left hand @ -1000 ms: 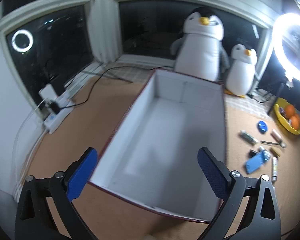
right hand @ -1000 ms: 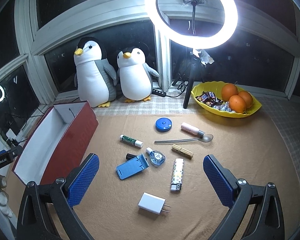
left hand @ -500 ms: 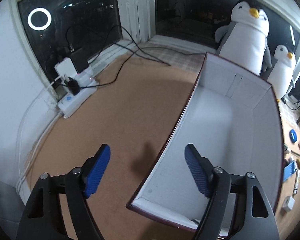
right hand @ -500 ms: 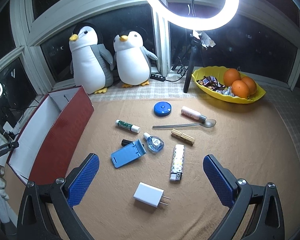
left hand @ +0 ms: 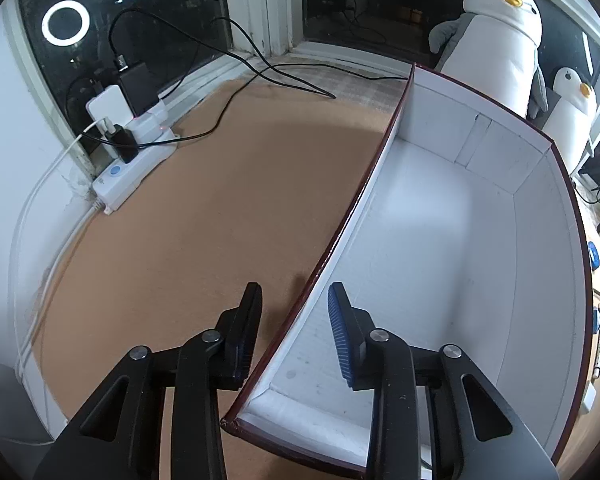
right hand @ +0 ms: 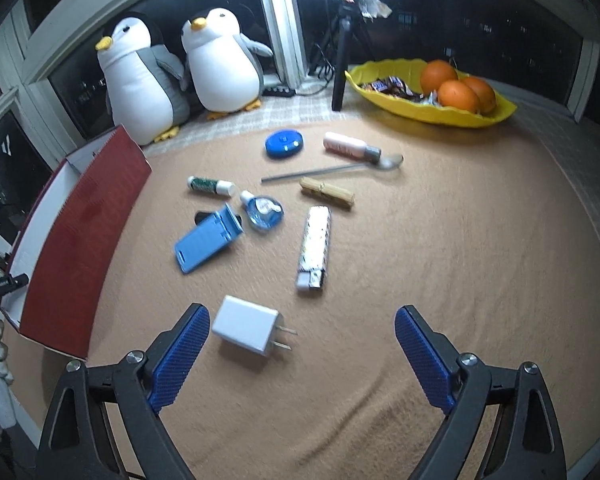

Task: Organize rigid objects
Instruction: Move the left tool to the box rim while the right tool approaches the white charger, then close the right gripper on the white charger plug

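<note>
- My left gripper straddles the near left wall of the empty box, jaws parted, not yet gripping; closing skewed could tip it.
- My right gripper hangs released over the charger; its prongs may snag.

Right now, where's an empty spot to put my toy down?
The mat is bare right of the lighter, below the yellow bowl. The box is empty inside. It's crowded around the blue stand, little bottle and spoon.
</note>
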The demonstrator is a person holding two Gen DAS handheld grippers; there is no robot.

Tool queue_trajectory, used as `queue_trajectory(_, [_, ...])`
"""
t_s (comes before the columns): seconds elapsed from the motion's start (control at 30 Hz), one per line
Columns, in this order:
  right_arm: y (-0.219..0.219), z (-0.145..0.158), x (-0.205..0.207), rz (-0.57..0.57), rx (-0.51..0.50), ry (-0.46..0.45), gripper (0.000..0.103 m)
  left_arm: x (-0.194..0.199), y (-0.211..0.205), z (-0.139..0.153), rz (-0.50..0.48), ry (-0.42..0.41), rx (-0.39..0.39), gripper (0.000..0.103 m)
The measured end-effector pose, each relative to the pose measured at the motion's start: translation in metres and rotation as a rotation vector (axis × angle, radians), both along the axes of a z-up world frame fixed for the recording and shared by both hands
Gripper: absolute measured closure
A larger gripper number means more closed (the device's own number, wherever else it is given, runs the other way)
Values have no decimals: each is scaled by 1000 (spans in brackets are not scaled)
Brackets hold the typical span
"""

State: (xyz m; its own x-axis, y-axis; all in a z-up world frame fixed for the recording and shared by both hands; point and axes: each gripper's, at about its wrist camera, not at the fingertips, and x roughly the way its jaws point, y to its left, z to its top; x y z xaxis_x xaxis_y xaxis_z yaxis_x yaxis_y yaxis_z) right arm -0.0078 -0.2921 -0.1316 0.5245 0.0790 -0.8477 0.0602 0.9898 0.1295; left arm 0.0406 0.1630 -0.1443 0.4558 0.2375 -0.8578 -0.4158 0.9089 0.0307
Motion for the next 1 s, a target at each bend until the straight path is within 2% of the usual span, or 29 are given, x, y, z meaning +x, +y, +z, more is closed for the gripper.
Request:
queue_trajectory(0.17, [10, -11, 0, 31, 5, 32, 15, 0, 3, -2, 8, 1, 1, 78])
queue_trajectory(0.33, [28, -25, 10, 48, 2, 83, 15, 0, 2, -3, 3, 0, 7, 78])
queue_trajectory(0.6, [31, -53, 21, -23, 72, 172, 15, 0, 2, -3, -18, 5, 0, 81])
queue_trajectory(1.0, [38, -61, 33, -98, 49, 184, 15, -1, 2, -4, -70, 23, 7, 83])
